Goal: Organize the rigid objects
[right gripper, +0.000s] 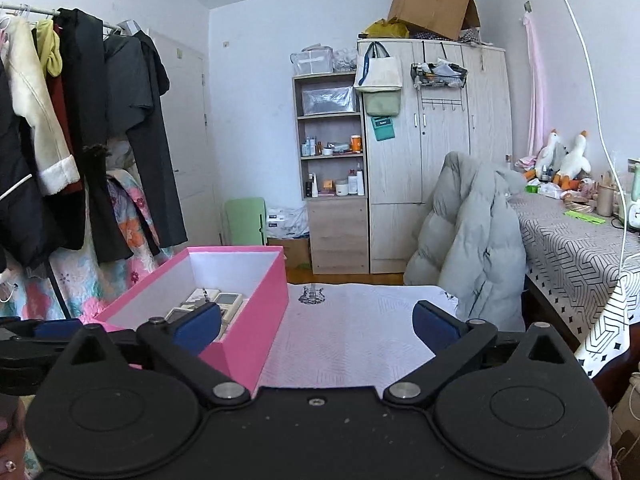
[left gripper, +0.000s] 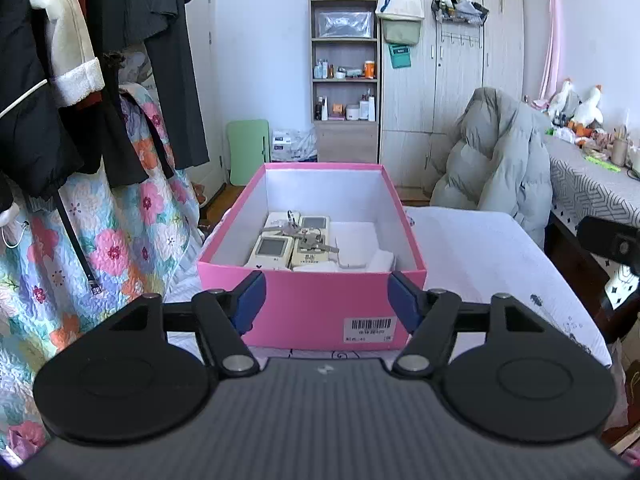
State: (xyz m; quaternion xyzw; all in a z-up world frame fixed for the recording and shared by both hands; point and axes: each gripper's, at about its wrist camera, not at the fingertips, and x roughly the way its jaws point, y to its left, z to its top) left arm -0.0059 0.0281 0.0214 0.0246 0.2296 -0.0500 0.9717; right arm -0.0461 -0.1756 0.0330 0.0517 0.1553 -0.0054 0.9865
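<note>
A pink shoebox (left gripper: 312, 304) stands on a white cloth-covered table (left gripper: 472, 248). Inside lie several cream remote controls (left gripper: 272, 250), a bunch of keys (left gripper: 310, 238) on top of them, and white flat pieces (left gripper: 356, 242) at the right. My left gripper (left gripper: 326, 300) is open and empty, its blue pads level with the box's near wall. In the right wrist view the box (right gripper: 256, 320) sits to the left, with remotes (right gripper: 228, 300) showing inside. My right gripper (right gripper: 316, 324) is open and empty above the cloth, right of the box.
A clothes rack with hanging coats (left gripper: 60, 80) and a floral quilt (left gripper: 120, 240) stands at the left. A grey puffer jacket (right gripper: 476, 256) hangs on a chair behind the table. A patterned desk (right gripper: 580, 248) with clutter is at the right. Shelf (right gripper: 332, 152) and wardrobe stand behind.
</note>
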